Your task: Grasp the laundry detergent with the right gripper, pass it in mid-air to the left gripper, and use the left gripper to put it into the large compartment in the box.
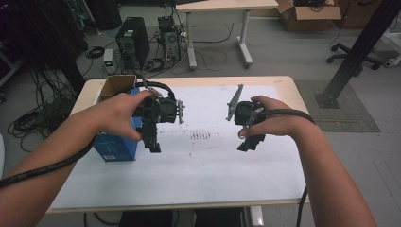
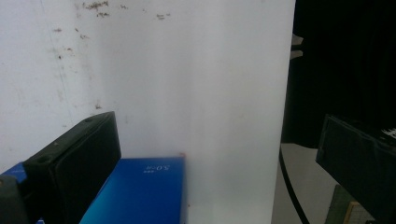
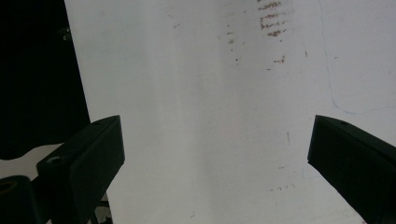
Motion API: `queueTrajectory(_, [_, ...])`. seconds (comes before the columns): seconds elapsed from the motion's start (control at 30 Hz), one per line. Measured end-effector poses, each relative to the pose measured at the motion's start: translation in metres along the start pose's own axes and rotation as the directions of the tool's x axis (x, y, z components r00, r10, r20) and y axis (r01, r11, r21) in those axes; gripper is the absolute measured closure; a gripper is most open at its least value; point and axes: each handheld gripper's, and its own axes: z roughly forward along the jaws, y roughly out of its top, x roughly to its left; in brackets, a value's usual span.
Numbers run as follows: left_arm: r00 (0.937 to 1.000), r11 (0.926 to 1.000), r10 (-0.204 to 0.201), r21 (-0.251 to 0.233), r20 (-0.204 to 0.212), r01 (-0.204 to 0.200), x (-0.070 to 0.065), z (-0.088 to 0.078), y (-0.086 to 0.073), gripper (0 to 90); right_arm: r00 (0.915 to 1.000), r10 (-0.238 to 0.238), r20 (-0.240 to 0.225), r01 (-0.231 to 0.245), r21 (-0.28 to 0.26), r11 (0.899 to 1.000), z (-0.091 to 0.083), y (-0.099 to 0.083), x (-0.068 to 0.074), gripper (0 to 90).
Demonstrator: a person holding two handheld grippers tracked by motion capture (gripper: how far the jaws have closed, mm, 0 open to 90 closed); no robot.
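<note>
In the high view my left gripper (image 1: 152, 144) hangs above the white sheet (image 1: 198, 165), right beside a blue box (image 1: 115, 145) that stands at the sheet's left edge. In the left gripper view its jaws stand wide apart with nothing between them, and the blue box (image 2: 140, 193) lies just under the left one. My right gripper (image 1: 247, 143) is held over the middle right of the sheet. Both of its black jaws are spread wide over bare white sheet (image 3: 210, 116) with faint brown marks.
An open cardboard box (image 1: 116, 85) sits behind the blue box at the table's back left corner. Beyond the table are computer towers (image 1: 132, 41), tangled cables, another desk (image 1: 222, 9), a black post (image 1: 359, 47) and an office chair base (image 1: 354, 59).
</note>
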Motion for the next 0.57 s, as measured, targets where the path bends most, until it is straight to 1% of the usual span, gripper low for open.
queueTrajectory(0.27, [1.0, 1.0, 0.002, -0.008, -0.001, -0.002, 0.0017, -0.0004, -0.0014, 0.2, 1.0, 0.008, 0.001, -0.008, 0.0, 1.0, -0.0014, 0.0003, -0.0008, 3.7])
queueTrajectory(0.5, [0.9999, 0.9999, 0.012, -0.01, -0.008, -0.012, -0.0017, -0.0021, -0.0038, 0.2, 1.0, 0.006, 0.008, -0.006, 0.0, 1.0, -0.0027, 0.0031, 0.0026, 3.8])
queueTrajectory(0.57, [0.9999, 0.9997, 0.013, -0.018, -0.009, -0.013, -0.0028, -0.0037, -0.0055, 0.2, 1.0, 0.003, 0.008, -0.003, -0.005, 1.0, -0.0034, 0.0041, 0.0037, 3.7])
